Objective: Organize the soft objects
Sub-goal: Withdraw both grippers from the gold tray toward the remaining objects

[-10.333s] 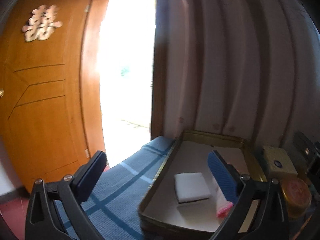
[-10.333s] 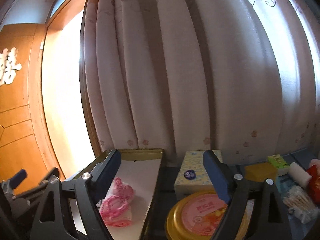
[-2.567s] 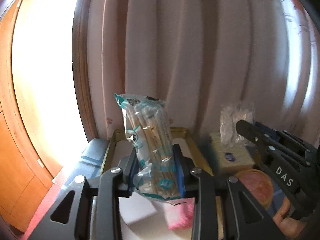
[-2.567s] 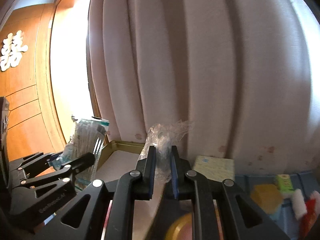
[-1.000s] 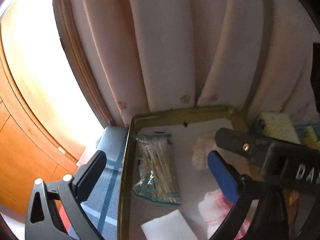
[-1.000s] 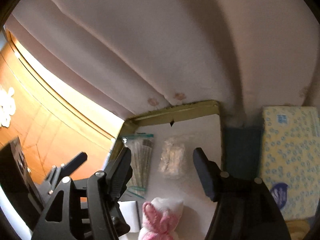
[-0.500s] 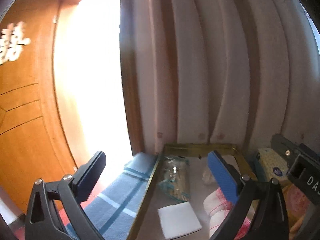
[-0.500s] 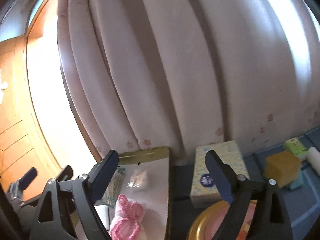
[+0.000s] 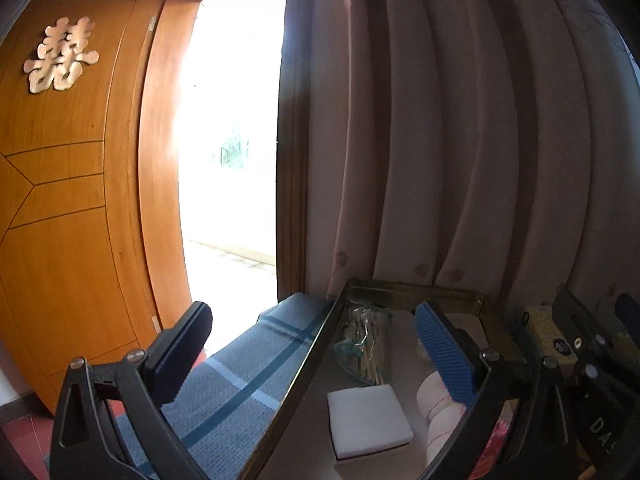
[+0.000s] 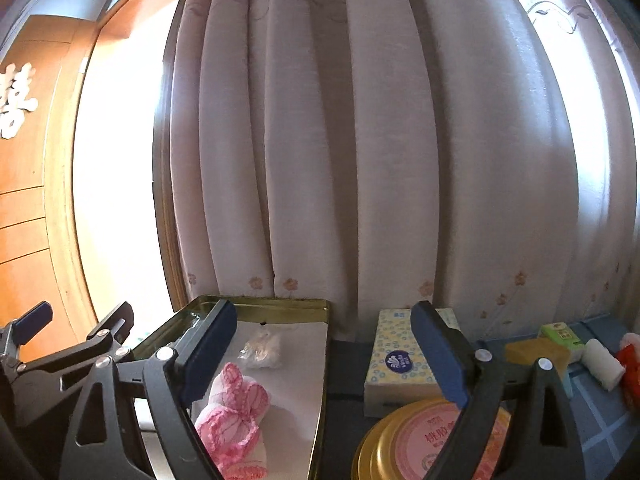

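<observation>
Swab bag (image 9: 366, 344), pad (image 9: 368, 420) in tray (image 10: 280, 306); tissue box (image 10: 400, 360) right.

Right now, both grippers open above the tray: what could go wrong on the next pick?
1. The remaining soft items, a white roll and a yellow sponge, sit far right; reaching from the right gripper may clip the round gold tin or the tissue box.
2. The tray is filling up: the pink knitted item, small clear bag, cotton swab pack and white pad leave little room for another drop.
</observation>
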`<state>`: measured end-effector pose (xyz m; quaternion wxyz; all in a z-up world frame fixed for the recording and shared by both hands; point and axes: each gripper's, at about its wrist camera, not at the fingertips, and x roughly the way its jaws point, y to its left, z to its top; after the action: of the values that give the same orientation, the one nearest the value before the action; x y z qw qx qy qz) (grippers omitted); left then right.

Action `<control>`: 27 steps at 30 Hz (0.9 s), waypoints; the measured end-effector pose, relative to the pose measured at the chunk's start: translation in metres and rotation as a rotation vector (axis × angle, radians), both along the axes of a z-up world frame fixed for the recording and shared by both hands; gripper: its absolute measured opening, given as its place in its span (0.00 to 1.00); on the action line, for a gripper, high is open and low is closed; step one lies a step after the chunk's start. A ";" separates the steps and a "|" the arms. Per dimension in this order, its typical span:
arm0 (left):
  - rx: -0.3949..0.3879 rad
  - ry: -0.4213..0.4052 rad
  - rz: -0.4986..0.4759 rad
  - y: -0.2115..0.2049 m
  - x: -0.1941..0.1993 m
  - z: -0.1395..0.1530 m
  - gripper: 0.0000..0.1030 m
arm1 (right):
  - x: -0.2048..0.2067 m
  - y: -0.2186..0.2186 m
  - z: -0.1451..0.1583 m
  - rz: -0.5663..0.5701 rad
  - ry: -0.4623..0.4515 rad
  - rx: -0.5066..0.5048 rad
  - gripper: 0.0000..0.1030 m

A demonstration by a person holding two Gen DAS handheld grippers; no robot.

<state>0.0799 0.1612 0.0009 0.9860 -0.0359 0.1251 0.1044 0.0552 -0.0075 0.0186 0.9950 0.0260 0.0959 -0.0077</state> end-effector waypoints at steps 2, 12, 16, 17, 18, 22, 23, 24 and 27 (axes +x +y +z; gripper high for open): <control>-0.010 0.020 0.005 0.001 0.000 -0.001 0.99 | -0.004 0.000 0.000 0.001 0.000 0.000 0.88; 0.023 0.034 0.000 -0.019 -0.018 -0.004 0.99 | -0.022 -0.017 -0.004 -0.011 0.016 0.007 0.88; 0.025 0.040 -0.014 -0.029 -0.025 -0.004 0.99 | -0.029 -0.031 -0.007 -0.026 0.019 0.020 0.88; 0.026 0.039 -0.020 -0.032 -0.028 -0.004 0.99 | -0.031 -0.034 -0.007 -0.029 0.016 0.024 0.88; 0.026 0.037 -0.026 -0.035 -0.029 -0.004 0.99 | -0.034 -0.039 -0.007 -0.034 0.012 0.027 0.88; 0.015 0.032 -0.046 -0.046 -0.038 -0.004 0.99 | -0.047 -0.052 -0.006 -0.053 -0.011 0.027 0.88; 0.012 0.029 -0.055 -0.049 -0.041 -0.003 0.99 | -0.050 -0.055 -0.005 -0.059 -0.021 0.024 0.88; 0.012 0.027 -0.063 -0.052 -0.043 -0.003 0.99 | -0.054 -0.059 -0.004 -0.065 -0.032 0.021 0.88; 0.017 0.024 -0.086 -0.064 -0.048 -0.002 0.99 | -0.061 -0.066 -0.003 -0.082 -0.053 0.010 0.88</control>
<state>0.0318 0.0968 -0.0012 0.9883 -0.0209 0.1373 0.0635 -0.0062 -0.0736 0.0153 0.9959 0.0353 0.0685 -0.0474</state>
